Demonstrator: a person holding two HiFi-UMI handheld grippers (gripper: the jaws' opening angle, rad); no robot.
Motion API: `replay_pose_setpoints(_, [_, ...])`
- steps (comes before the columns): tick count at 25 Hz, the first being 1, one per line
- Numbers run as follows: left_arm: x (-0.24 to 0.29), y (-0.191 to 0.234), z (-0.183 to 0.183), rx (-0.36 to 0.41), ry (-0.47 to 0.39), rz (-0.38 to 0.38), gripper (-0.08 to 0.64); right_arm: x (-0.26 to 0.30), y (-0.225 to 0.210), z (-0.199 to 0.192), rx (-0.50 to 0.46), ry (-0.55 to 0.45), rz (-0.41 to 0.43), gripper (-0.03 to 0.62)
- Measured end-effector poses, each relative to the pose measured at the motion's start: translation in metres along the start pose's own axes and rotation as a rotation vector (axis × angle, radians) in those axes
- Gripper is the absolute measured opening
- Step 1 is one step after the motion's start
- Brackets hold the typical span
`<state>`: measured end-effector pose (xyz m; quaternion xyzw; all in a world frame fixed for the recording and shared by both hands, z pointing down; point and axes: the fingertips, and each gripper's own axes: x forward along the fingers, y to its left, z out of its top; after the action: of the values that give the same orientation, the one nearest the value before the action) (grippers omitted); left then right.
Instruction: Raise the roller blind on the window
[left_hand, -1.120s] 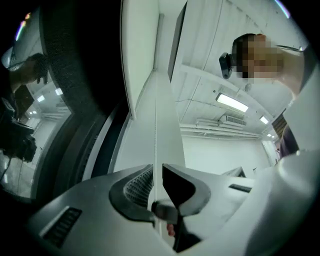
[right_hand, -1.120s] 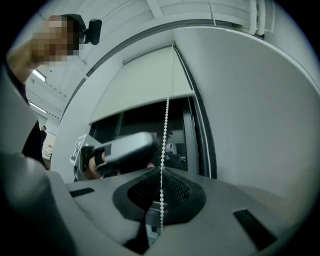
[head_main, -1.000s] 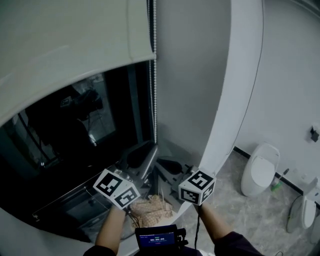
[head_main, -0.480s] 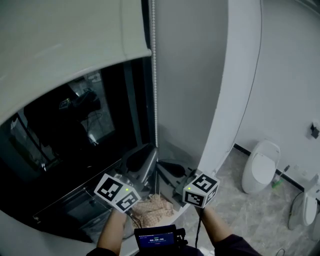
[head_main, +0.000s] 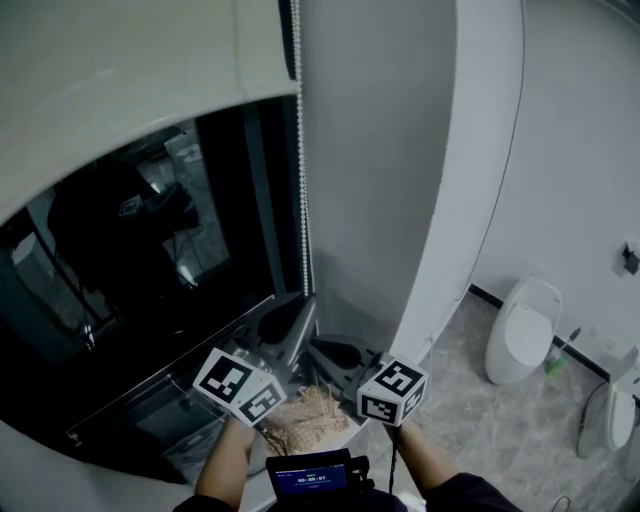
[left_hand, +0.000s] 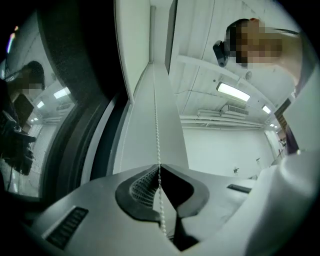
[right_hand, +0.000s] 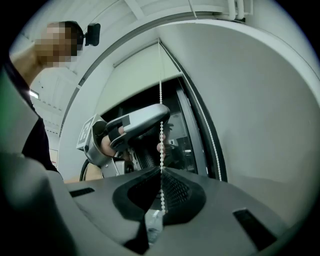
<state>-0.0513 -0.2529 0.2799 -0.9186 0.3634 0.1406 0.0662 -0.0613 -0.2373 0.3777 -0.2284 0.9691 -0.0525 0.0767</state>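
Note:
A cream roller blind (head_main: 120, 90) covers the top of a dark window (head_main: 150, 290). Its white bead chain (head_main: 302, 180) hangs down the window's right side. Both grippers hold that chain low down, the left gripper (head_main: 303, 305) above the right gripper (head_main: 318, 350). In the left gripper view the chain (left_hand: 158, 150) runs up from the left gripper (left_hand: 159, 169), whose jaws are shut on it. In the right gripper view the right gripper (right_hand: 161, 172) is shut on the chain (right_hand: 161, 100). Just above it there, the left gripper (right_hand: 161, 120) pinches the same strand.
A white wall pillar (head_main: 390, 150) stands right of the chain. A toilet (head_main: 520, 330) and another white fixture (head_main: 615, 420) sit on the tiled floor at right. A woven tan bundle (head_main: 305, 415) and a small screen device (head_main: 315, 475) lie below the grippers.
The right gripper has sunk a little with the chain in it. The blind's lower edge sits slightly higher in the head view. The left gripper has hardly moved.

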Motion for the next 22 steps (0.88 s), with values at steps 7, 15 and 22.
replay_pose_setpoints(7, [-0.022,0.002,-0.056,-0.067,0.047,0.031,0.012,-0.013,-0.011,-0.056,0.086,0.153,-0.008,0.018])
replay_pose_setpoints(15, [-0.025,0.005,-0.063,-0.089,0.063,0.030,0.012,-0.021,-0.021,0.062,0.044,-0.080,-0.008,0.020])
replay_pose_setpoints(22, [-0.023,-0.006,-0.097,-0.117,0.108,0.001,0.012,0.008,0.001,0.152,-0.124,-0.174,0.023,0.046])
